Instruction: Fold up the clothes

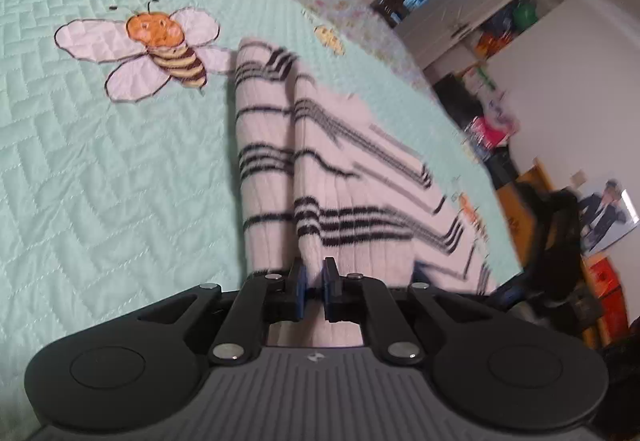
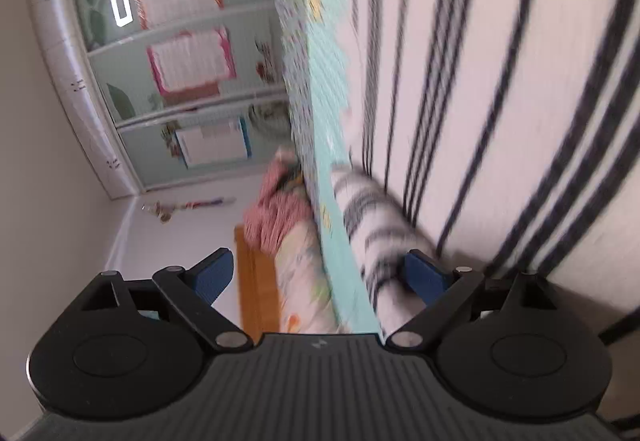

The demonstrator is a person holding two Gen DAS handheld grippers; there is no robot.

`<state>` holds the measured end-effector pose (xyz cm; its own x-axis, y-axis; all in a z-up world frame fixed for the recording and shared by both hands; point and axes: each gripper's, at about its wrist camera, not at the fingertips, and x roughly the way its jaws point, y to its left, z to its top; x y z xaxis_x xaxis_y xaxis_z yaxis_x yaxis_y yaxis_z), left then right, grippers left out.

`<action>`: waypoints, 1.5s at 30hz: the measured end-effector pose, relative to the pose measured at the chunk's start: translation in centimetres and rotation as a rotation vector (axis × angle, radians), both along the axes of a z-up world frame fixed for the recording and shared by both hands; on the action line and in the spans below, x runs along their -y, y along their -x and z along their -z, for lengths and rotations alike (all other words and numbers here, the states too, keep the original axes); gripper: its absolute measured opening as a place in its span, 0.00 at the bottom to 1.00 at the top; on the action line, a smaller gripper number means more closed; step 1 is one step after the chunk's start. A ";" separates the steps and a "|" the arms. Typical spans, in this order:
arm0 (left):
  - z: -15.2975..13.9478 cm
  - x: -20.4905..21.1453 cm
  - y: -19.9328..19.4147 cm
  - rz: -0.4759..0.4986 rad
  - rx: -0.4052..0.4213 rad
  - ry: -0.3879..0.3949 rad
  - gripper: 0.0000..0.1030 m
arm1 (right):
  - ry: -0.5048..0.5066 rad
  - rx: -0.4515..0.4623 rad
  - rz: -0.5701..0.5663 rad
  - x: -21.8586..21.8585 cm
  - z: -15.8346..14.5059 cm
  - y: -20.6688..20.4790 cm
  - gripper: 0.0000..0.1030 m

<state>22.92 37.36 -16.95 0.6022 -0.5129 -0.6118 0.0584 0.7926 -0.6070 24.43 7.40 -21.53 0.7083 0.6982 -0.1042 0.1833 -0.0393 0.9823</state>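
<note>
Left wrist cam: the left gripper (image 1: 314, 283) has its blue pads pinched down on a fold of the striped sweater (image 1: 320, 161), which lies bunched on the mint quilt (image 1: 100, 161) beside an embroidered bee (image 1: 160, 49). Cluttered shelves (image 1: 500, 29) behind are blurry.

Right wrist cam: the right gripper (image 2: 320, 275) is spread wide with nothing in it. The sweater (image 2: 500, 81) fills the right side, smeared by motion. A wardrobe (image 2: 168, 81) with posters stands behind, and a pink bundle (image 2: 276, 213) is too blurry to identify.
</note>
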 end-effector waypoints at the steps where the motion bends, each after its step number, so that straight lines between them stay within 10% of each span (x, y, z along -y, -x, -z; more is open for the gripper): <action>1: 0.0 0.0 0.0 -0.005 -0.001 -0.002 0.07 | 0.029 0.006 0.019 0.6 -0.3 0.2 0.90; 7: -0.6 1.1 0.6 0.007 0.041 0.010 0.33 | 0.144 0.081 -0.022 1.4 -2.6 1.4 0.91; 11: -1.0 1.2 0.5 0.017 0.037 -0.017 0.31 | 0.162 0.039 -0.123 0.2 -1.6 0.6 0.91; 14: -1.3 1.3 0.3 0.024 0.032 -0.037 0.08 | 0.218 0.005 -0.206 -0.6 -1.0 -0.6 0.91; 19: -2.7 1.5 1.4 0.011 0.074 -0.072 0.09 | 0.204 -0.030 -0.313 -1.5 -1.4 0.0 0.91; 28: -4.0 5.7 5.7 0.140 0.122 -0.241 0.28 | 0.024 0.037 -0.278 -0.5 0.4 3.6 0.91; 36: -1.7 6.2 1.6 0.134 0.030 -0.223 0.36 | -0.210 0.097 -0.106 1.8 1.2 5.5 0.91; 40: -1.7 6.9 1.7 0.128 0.065 -0.302 0.38 | 0.047 0.069 -0.100 3.1 -0.5 5.6 0.91; 45: -3.1 5.9 4.6 0.043 0.121 -0.242 0.39 | 0.080 0.151 -0.185 1.1 -2.4 4.1 0.91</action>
<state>18.30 31.50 -13.84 0.6591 -0.3870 -0.6449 0.1557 0.9091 -0.3864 20.36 6.34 -19.16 0.5810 0.8111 -0.0665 0.0308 0.0598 0.9977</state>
